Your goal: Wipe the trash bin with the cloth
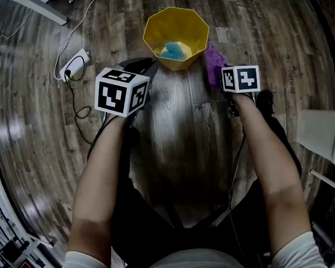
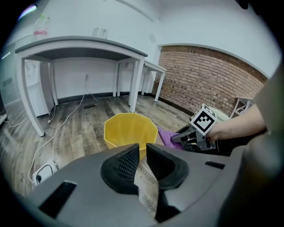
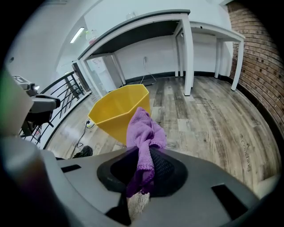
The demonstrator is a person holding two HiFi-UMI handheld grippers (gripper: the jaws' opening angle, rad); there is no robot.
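Note:
A yellow trash bin [image 1: 176,37] stands upright on the wood floor ahead of me, with something blue [image 1: 174,50] lying in its bottom. My right gripper [image 1: 217,76] is just right of the bin and shut on a purple cloth [image 1: 213,63]. In the right gripper view the cloth [image 3: 144,133] bunches up out of the jaws [image 3: 142,168] in front of the bin [image 3: 117,113]. My left gripper [image 1: 144,66] hovers near the bin's left front edge. Its jaws [image 2: 140,162] stand a narrow gap apart with nothing between them, the bin [image 2: 130,130] beyond.
A white power strip [image 1: 74,64] with trailing cables lies on the floor to the left. White table legs [image 2: 135,86] and a brick wall [image 2: 208,84] stand behind the bin. A white piece of furniture [image 1: 323,135] is at my right.

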